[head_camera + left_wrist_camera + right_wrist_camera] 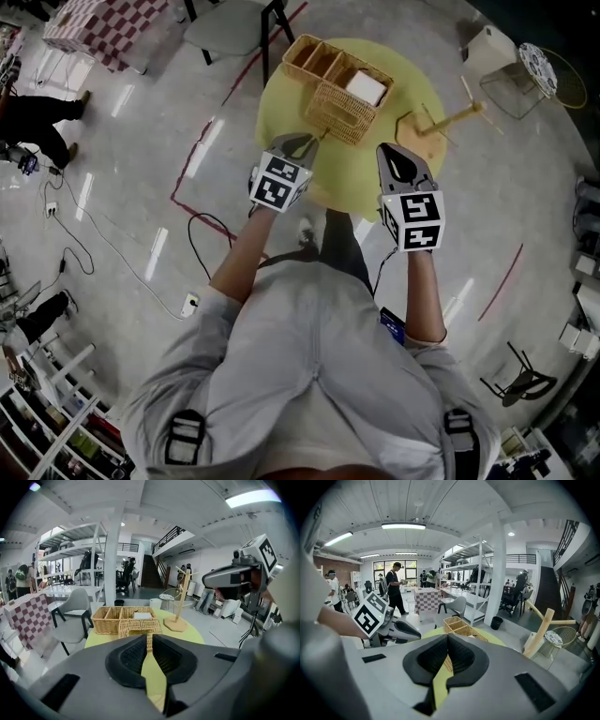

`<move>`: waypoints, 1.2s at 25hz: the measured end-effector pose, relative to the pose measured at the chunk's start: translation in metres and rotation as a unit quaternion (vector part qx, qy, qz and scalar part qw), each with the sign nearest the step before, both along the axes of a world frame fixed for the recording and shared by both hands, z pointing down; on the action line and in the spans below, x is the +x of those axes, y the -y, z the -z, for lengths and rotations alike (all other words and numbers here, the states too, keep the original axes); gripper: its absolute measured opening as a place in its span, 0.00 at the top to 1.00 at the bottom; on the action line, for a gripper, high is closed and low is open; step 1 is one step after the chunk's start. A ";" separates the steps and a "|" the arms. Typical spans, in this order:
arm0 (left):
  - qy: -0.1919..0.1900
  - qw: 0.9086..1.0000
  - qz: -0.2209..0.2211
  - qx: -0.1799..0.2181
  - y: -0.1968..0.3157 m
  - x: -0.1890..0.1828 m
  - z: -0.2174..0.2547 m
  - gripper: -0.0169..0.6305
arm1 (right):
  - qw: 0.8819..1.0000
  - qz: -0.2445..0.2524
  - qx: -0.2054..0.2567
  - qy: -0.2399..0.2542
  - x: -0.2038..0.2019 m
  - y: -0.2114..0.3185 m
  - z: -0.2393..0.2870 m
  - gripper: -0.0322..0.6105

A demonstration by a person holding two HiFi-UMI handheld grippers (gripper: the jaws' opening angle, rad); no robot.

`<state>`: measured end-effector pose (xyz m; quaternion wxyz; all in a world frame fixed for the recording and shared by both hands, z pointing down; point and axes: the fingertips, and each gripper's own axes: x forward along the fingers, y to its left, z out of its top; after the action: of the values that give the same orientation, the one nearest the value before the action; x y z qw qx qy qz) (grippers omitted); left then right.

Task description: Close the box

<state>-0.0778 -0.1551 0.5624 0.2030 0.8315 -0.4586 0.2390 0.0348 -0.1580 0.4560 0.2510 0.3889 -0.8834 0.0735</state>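
Note:
A wicker box (314, 58) with compartments stands at the far side of the round yellow-green table (412, 84). Its woven lid (347, 112) is open and tilts out from the box toward me. A white item (367, 88) lies in the compartment behind the lid. My left gripper (305, 141) is shut with nothing in it, its tips just short of the lid's near edge. My right gripper (392, 150) hovers shut and empty over the table's near right. In the left gripper view the box (108, 620) and lid (139, 627) lie straight ahead of the left gripper (149, 639).
A wooden mug tree (448, 120) stands on the table's right side, close to the right gripper. Beyond the table are a grey chair (230, 23) and a checkered-cloth table (94, 28). Cables (202, 225) run over the floor at the left. People stand in the background (393, 588).

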 end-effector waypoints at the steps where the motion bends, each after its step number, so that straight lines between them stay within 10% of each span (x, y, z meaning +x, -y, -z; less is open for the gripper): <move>1: 0.001 1.000 -0.002 -0.007 0.004 0.002 -0.009 0.92 | 1.000 0.001 -0.002 -0.001 0.000 0.005 -0.004 0.91; 18: 0.024 0.987 0.002 -0.160 0.057 0.028 -0.147 0.77 | 0.996 0.031 -0.088 -0.017 -0.003 0.079 -0.091 0.91; 30: 0.066 0.981 0.013 -0.184 0.066 0.025 -0.181 0.91 | 0.992 0.039 -0.118 -0.021 -0.006 0.097 -0.113 0.91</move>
<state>-0.0526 -0.2208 0.7434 0.3246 0.7567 -0.4298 0.3706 0.0291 -0.2552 0.5692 0.3163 0.3235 -0.8775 0.1593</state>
